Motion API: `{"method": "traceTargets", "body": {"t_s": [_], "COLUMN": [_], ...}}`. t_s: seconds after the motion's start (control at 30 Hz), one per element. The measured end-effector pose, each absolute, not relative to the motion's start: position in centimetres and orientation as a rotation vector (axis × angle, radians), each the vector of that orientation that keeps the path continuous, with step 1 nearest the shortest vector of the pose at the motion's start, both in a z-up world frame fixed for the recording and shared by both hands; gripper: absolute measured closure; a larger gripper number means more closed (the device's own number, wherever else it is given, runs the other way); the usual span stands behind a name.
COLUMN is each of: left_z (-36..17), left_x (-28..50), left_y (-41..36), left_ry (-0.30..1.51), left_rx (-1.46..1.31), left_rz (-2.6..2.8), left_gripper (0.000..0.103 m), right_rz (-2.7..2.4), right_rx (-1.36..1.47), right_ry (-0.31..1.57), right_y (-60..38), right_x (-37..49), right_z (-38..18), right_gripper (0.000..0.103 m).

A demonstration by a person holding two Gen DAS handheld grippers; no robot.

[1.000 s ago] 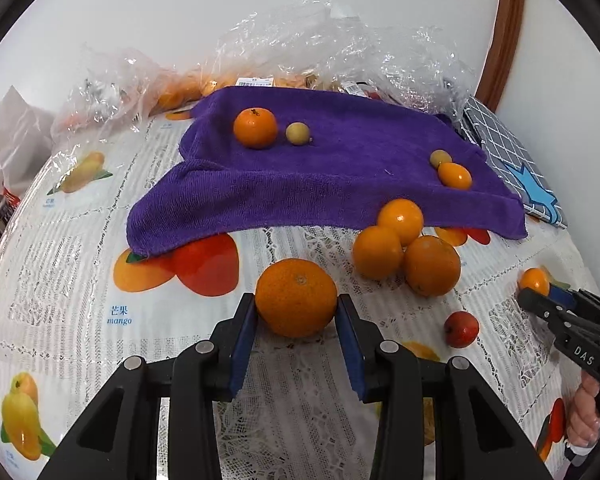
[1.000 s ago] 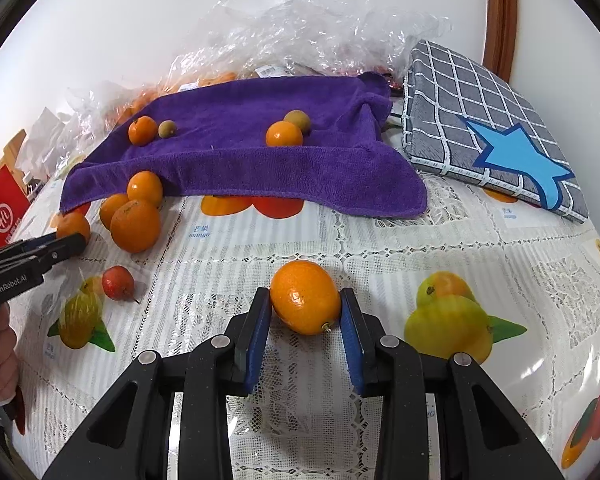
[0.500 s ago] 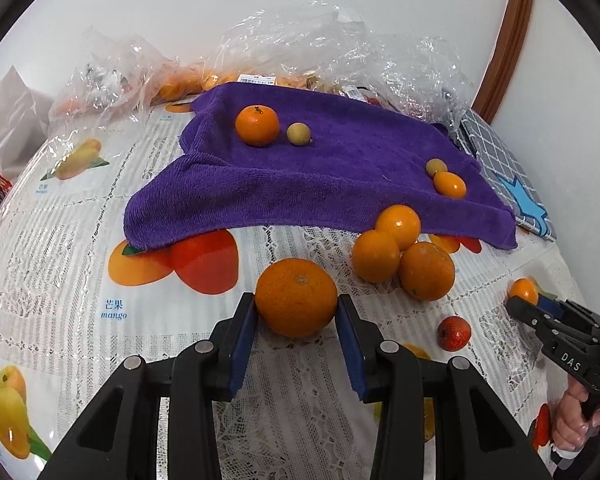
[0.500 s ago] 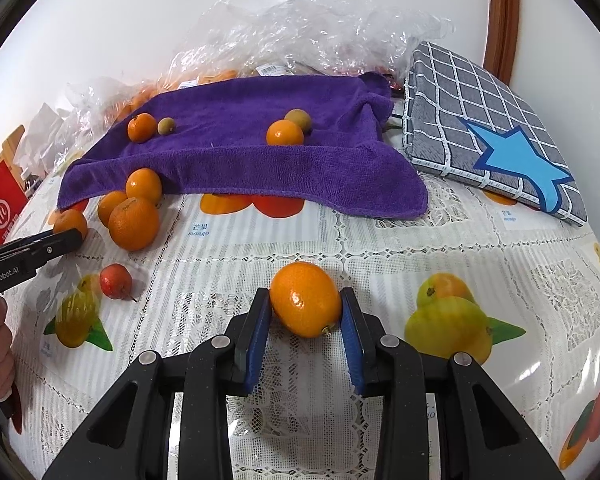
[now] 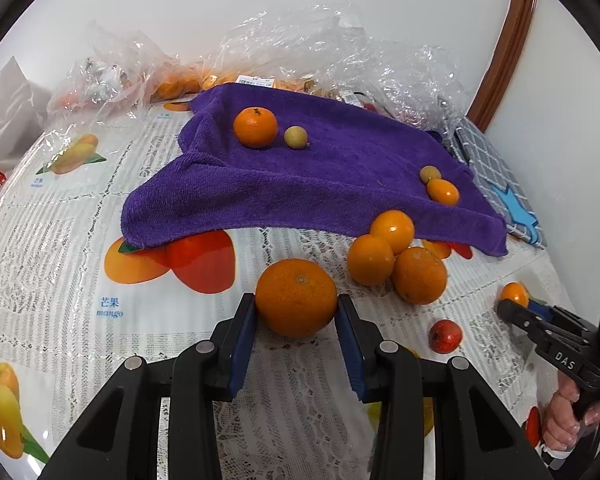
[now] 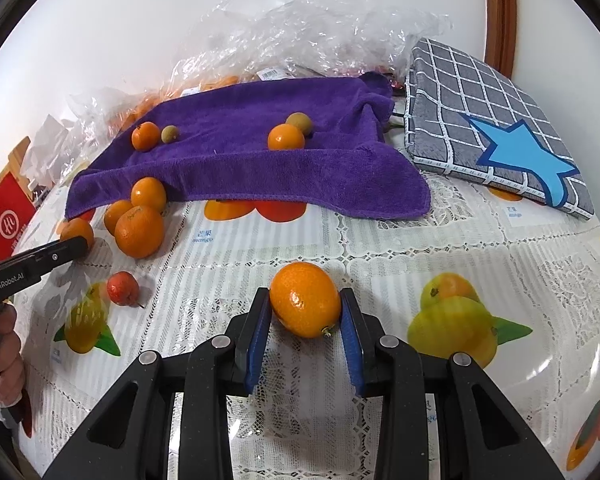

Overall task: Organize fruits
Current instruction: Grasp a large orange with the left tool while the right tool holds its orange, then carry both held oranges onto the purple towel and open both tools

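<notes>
Left gripper was seen clamped on a large orange on the tablecloth; right gripper was clamped on a kumquat before the purple towel.

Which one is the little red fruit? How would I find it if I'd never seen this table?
Start at the purple towel and come toward its front edge, where three oranges huddle on the fruit-print tablecloth. Nearer still, alone, lies the little red fruit. It is the only red one, and smaller than those oranges.
</notes>
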State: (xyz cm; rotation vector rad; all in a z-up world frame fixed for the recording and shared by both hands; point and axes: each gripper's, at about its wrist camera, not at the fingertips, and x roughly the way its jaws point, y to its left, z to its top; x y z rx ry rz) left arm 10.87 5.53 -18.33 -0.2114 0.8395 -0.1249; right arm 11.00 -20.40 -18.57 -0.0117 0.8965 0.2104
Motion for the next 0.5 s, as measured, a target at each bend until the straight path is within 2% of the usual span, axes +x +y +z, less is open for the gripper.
{"method": "traceTargets", "body": {"t_s": [0.5], "left_z": [-17.2], "left_x": [9.8], "left_y": [5.8], "left_ry": [0.745], "left_rx": [-0.257], "left_rz": [-0.173], "left_gripper": [0.066], "right_rz": [0.237], "right_rx": [0.053], "right_ry": [0.859], "right_y": [-21.2], "right_x": [10.6], "right_z": [-18.1], "right_gripper": [0.069]}}
